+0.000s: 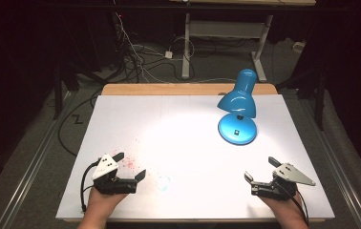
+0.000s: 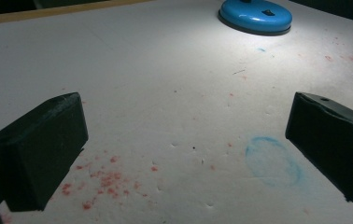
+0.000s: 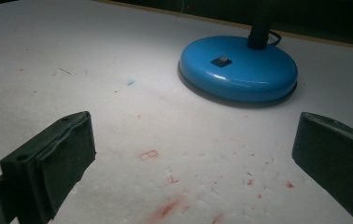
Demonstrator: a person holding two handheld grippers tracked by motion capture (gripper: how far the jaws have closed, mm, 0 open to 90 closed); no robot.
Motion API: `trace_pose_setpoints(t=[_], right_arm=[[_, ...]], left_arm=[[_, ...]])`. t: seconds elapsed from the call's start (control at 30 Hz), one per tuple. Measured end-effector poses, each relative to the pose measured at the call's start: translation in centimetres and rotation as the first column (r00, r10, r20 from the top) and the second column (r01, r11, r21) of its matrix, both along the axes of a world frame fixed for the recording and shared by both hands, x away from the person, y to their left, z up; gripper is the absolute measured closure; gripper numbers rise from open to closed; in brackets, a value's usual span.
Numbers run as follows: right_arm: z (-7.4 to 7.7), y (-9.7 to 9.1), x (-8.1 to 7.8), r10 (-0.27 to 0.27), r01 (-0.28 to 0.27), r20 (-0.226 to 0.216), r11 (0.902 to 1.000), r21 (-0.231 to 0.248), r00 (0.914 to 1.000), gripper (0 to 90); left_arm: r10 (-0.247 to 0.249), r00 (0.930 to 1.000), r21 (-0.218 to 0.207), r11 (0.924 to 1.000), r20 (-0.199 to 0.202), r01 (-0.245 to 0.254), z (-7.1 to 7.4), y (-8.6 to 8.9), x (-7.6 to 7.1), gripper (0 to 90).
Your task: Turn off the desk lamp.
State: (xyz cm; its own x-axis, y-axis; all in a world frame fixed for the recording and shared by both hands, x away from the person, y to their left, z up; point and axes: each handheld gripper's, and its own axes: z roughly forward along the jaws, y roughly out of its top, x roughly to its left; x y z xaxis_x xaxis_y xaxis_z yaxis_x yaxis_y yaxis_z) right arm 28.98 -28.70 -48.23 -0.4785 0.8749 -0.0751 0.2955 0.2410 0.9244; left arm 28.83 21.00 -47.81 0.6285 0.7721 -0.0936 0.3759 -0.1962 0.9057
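A blue desk lamp (image 1: 238, 102) stands lit at the back right of the white table top (image 1: 178, 114), shade pointing down and to the left. Its round base (image 2: 255, 15) (image 3: 238, 67) carries a small switch. My left gripper (image 1: 132, 165) rests near the front left edge, jaws wide apart with nothing between them. My right gripper (image 1: 260, 168) rests near the front right edge, also open and empty, with the lamp base ahead of it.
Red specks (image 2: 104, 179) and a faint blue ring mark (image 2: 272, 161) stain the white surface by the left gripper; red smears (image 3: 165, 207) lie by the right one. Beyond the table's far wooden edge (image 1: 188, 89) are floor cables and a desk frame (image 1: 226, 28).
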Motion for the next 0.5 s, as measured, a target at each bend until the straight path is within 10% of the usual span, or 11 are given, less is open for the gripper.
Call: trace_pose_setpoints(t=[0.5], right_arm=[[0.56,-0.48,-0.08,-0.012,0.011,0.024,0.9999,0.004,0.9997,0.3]], left_arm=[[0.003,1.0,0.014,0.9999,-0.005,-0.003,-0.48,0.04,0.16,0.0]])
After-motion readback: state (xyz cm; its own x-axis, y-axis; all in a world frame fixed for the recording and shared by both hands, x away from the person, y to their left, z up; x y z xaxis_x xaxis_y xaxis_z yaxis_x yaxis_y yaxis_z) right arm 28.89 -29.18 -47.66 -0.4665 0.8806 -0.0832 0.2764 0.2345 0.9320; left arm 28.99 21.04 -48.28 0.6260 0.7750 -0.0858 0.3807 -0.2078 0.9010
